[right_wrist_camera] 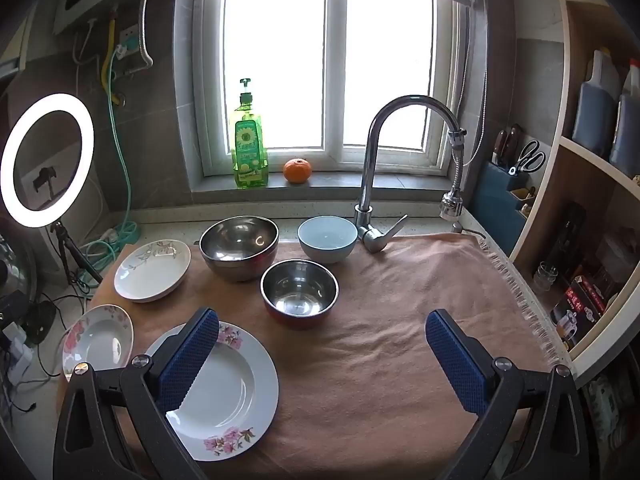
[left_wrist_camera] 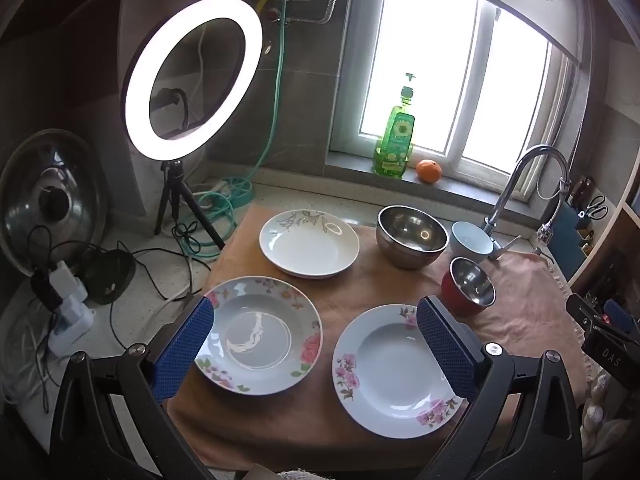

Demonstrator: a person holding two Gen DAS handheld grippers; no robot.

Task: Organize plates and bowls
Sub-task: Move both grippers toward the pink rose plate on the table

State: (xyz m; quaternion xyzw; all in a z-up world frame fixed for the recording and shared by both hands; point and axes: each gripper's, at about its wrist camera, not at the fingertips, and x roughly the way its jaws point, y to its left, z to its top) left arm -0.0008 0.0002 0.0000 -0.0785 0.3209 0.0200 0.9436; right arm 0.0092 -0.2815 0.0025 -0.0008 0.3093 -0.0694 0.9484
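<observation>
Kitchen table (right_wrist_camera: 432, 216) under a bright window (right_wrist_camera: 328, 64), covered by a tan cloth (right_wrist_camera: 400, 320). Three plates (left_wrist_camera: 310, 244) lie from 9 to 11 o'clock, three bowls (right_wrist_camera: 239, 246) at 12, a faucet (right_wrist_camera: 372, 184) at 1. Left tool (left_wrist_camera: 316, 344) and right tool (right_wrist_camera: 322, 360) hover released, grasping nothing.

Bright window (right_wrist_camera: 328, 64) behind sill; ring light (left_wrist_camera: 194, 78) lit at left; grey tiled wall (left_wrist_camera: 304, 112); wooden shelves (right_wrist_camera: 592, 160) right.

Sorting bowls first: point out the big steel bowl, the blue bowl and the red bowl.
big steel bowl (right_wrist_camera: 239, 246), right wrist view, inner wall.
blue bowl (right_wrist_camera: 327, 236), right wrist view, inside.
red bowl (left_wrist_camera: 472, 285), left wrist view, steel inside.
</observation>
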